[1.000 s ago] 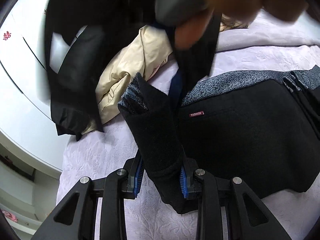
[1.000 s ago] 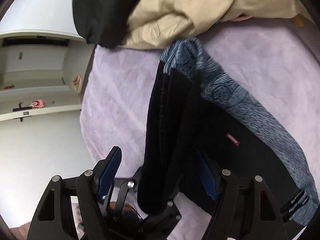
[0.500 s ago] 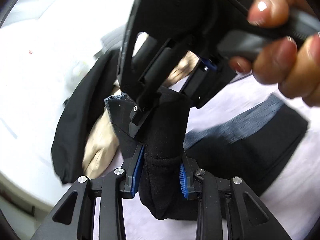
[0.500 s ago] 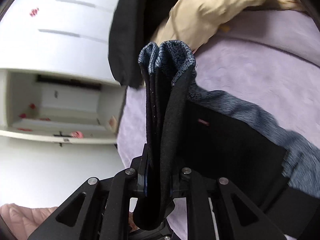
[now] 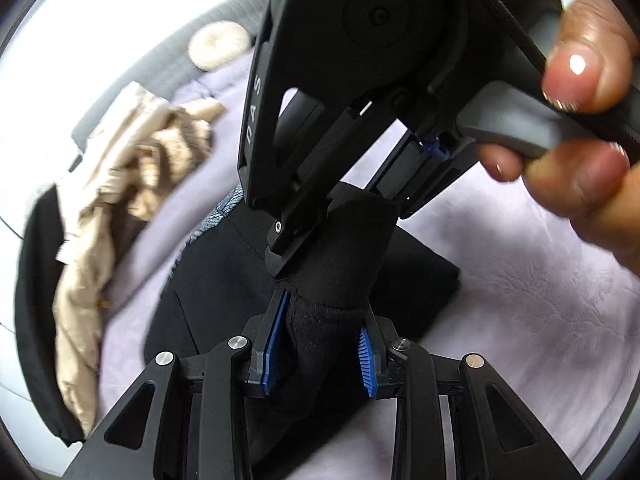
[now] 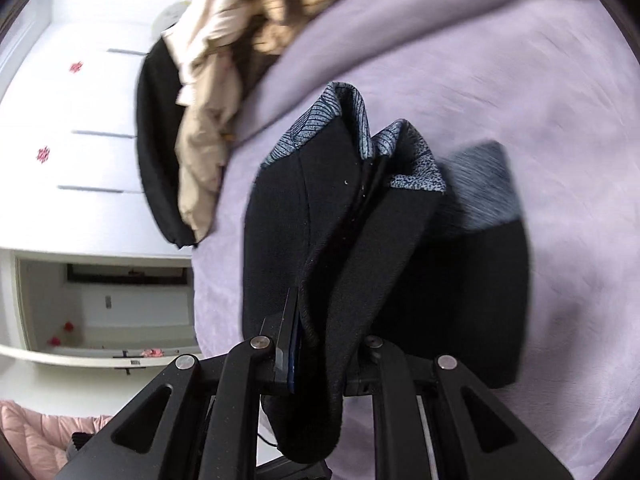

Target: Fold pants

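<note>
A lilac bedspread [image 6: 500,80] fills most of both views, with a heap of beige and black clothing [image 6: 208,92] bunched at the upper left of each frame. Across the centre of the spread lie the black pants [image 6: 460,280], already doubled into a squat rectangle, the grey patterned waistband [image 6: 480,184] at centre right of the right-wrist view. One gathered end of the pants rises off the bed toward both cameras, its long axis running from bottom centre up toward mid-frame. The left gripper [image 5: 320,354], at lower centre of its own view, is closed about a thick roll of that black cloth, blue pads pressing either side. The right gripper [image 6: 320,364] is pinched nearly flat on several stacked layers of the same end; in the left-wrist view it [image 5: 288,256] looms at upper centre, held by the person's hand [image 5: 572,128], tips meeting the cloth just above the left's grip. Both tools sit together on one end, neither plainly nearer the resting bulk, which extends away toward the right of the frames; the lifted end would likely be carried that way.
</note>
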A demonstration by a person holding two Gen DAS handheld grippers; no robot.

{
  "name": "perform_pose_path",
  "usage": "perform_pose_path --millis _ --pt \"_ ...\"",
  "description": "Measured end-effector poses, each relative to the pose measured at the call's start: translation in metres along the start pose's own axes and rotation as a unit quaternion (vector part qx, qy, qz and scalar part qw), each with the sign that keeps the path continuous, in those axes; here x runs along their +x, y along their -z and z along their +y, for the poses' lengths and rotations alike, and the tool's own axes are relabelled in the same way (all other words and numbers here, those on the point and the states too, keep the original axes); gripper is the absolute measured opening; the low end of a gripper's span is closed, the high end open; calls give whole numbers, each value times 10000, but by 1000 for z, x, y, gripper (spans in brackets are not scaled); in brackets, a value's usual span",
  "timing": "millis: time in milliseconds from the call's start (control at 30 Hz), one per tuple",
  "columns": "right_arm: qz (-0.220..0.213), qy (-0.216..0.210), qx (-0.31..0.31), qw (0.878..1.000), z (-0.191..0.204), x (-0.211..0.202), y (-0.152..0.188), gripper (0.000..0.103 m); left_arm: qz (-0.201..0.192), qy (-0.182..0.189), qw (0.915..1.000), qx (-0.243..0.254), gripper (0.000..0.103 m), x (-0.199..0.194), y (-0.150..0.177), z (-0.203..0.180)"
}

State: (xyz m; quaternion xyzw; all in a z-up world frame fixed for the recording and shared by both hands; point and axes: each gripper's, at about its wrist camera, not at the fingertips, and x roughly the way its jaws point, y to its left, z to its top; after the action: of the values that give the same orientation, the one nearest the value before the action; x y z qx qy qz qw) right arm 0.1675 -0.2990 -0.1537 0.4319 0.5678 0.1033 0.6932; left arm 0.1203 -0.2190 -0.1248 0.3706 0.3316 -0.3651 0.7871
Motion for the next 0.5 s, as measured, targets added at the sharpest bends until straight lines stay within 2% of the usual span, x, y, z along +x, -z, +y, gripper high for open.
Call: perform_pose_path --millis 100,167,233,300,333,467,500 --pt "26 11 113 9999 -28 -1 -2 16 275 39 9996 38 32 20 5 -14" --pt "44 96 21 9999 -32 1 -3 17 433 109 9990 23 32 23 10 -8" --pt "39 160 -47 9999 -35 6 -1 17 528 333 9980 -96 49 23 16 13" --pt "-14 388 -189 9991 -34 5 0 19 573 688 9953 -374 55 10 21 32" --pt "-25 526 -252 9983 -32 6 0 19 553 741 9947 -451 55 4 24 39" --pt "-3 1029 -462 9936 -19 10 -2 20 394 438 9939 -935 58 -20 36 86" --pt "33 1168 -535 9917 -15 9 -1 22 427 294 9917 -1179 73 -19 40 106"
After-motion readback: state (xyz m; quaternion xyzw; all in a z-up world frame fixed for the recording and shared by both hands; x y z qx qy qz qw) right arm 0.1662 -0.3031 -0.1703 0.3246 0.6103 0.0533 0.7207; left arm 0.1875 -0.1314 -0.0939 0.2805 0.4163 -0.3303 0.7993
